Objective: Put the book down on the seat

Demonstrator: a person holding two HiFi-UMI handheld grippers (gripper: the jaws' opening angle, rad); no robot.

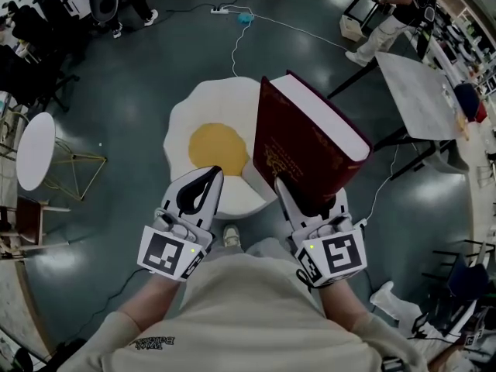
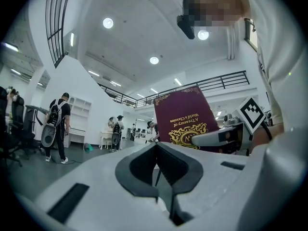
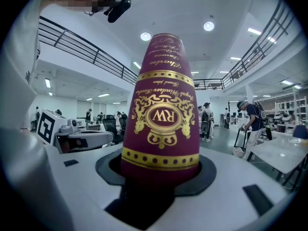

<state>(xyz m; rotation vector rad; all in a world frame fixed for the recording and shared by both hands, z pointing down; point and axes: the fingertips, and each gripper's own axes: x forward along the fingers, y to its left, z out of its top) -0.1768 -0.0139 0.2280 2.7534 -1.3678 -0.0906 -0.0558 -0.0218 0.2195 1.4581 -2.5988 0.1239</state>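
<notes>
- One book (image 1: 310, 142), maroon with gold ornament on its cover, is being held clear of the floor, its lower end sitting between the jaws of the right gripper (image 1: 308, 201).
- In the head view the book is leaning away toward 1 o'clock, with its white page block facing up.
- The right gripper's jaws are standing fairly wide and are clamping the book's lower end between them; its own view is showing the cover (image 3: 161, 114) rising straight out of the dark pads.
- One seat (image 1: 209, 142), a white stool shaped like a fried egg with a yellow centre, is standing at 9 o'clock of the book; the book is overhanging the seat's right edge and is not touching it.
- The left gripper (image 1: 206, 178) is hovering over the seat's near edge, at 9 o'clock of the right gripper; its jaws are closed together with nothing between them.
- Two marker cubes are showing, one on each gripper (image 1: 167, 254) (image 1: 337, 256).
- One round white side table (image 1: 35, 149) is standing at 9 o'clock of the seat, well apart.
- One grey table (image 1: 422, 91) is standing at 2 o'clock of the book.
</notes>
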